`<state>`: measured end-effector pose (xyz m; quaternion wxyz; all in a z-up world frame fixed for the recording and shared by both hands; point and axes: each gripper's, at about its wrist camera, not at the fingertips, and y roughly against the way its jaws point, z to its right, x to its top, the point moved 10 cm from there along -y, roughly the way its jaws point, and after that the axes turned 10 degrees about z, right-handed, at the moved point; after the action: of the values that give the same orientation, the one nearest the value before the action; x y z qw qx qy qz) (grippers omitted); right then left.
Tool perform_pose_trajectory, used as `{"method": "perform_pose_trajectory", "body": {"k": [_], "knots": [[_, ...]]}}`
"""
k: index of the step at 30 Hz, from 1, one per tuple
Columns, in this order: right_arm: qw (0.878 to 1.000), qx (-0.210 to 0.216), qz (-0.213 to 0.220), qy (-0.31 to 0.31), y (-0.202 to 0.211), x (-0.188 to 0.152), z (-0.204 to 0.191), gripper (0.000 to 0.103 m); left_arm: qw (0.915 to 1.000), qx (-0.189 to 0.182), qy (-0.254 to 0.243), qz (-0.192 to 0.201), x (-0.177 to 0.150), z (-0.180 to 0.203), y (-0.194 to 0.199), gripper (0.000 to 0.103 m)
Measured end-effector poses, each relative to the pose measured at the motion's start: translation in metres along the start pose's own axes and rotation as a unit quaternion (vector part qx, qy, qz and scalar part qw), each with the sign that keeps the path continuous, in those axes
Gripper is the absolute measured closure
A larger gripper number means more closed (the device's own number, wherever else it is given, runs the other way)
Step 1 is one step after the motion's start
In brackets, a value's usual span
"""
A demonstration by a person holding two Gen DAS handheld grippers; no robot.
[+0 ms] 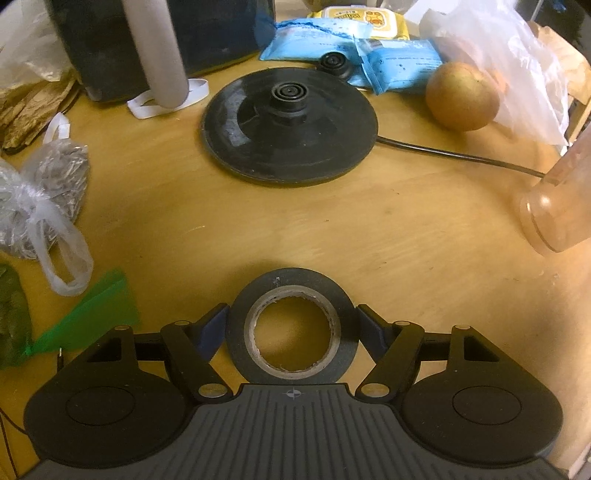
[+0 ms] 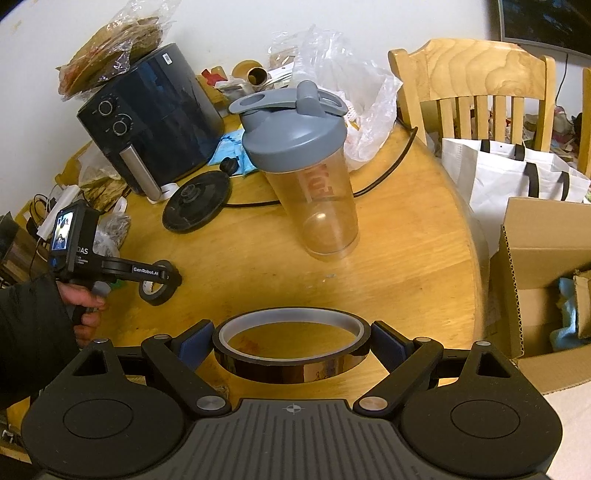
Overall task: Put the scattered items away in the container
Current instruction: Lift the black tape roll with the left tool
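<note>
Here, line by line, is what your two wrist views show.

Left tongs (image 1: 291, 330): your left tongs are clenched on the black tape roll (image 1: 291, 363), one pad on each side of its rim; the roll lies flat between them, low over the bench (image 1: 332, 236).
Right tongs (image 2: 291, 341): your right tongs grip the amber tape roll (image 2: 291, 350), a wide thin ring with a pale inner core, held level near the bench edge.
Only in your right view: you see your own left hand (image 2: 86, 306) on the other tool's grip, with the black tape roll (image 2: 157, 288) in its tongs (image 2: 162, 277). The cardboard box (image 2: 543, 288) stands open past the bench edge on the right, something blue inside it, and a white bag (image 2: 498, 177) and a wooden chair (image 2: 472, 70) are behind it.
Only in your left view: a brown round fruit (image 1: 461, 96) beside a clear plastic bag (image 1: 517, 62), blue packets (image 1: 399, 62), a yellow wipes pack (image 1: 364, 18), a tied bag of grey stuff (image 1: 44, 192) and a green plastic piece (image 1: 88, 317).
In both views: the black kettle base (image 1: 290, 125) with its cord, the dark air fryer (image 2: 147, 118), and the shaker bottle (image 2: 306, 170) with the grey lid, standing upright mid-bench in your right view and cut off at the right edge of your left view.
</note>
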<state>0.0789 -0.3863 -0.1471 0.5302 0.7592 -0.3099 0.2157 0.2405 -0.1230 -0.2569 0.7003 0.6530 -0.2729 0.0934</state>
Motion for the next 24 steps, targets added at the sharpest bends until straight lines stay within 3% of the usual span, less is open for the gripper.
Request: {"method": "perform_pose_trajectory", "body": {"k": [24], "knots": [[0.998, 0.041, 0.010, 0.044, 0.002, 0.002, -0.051, 0.012, 0.9966, -0.014, 0.023, 0.078, 0.014, -0.011, 0.084, 0.031]]}}
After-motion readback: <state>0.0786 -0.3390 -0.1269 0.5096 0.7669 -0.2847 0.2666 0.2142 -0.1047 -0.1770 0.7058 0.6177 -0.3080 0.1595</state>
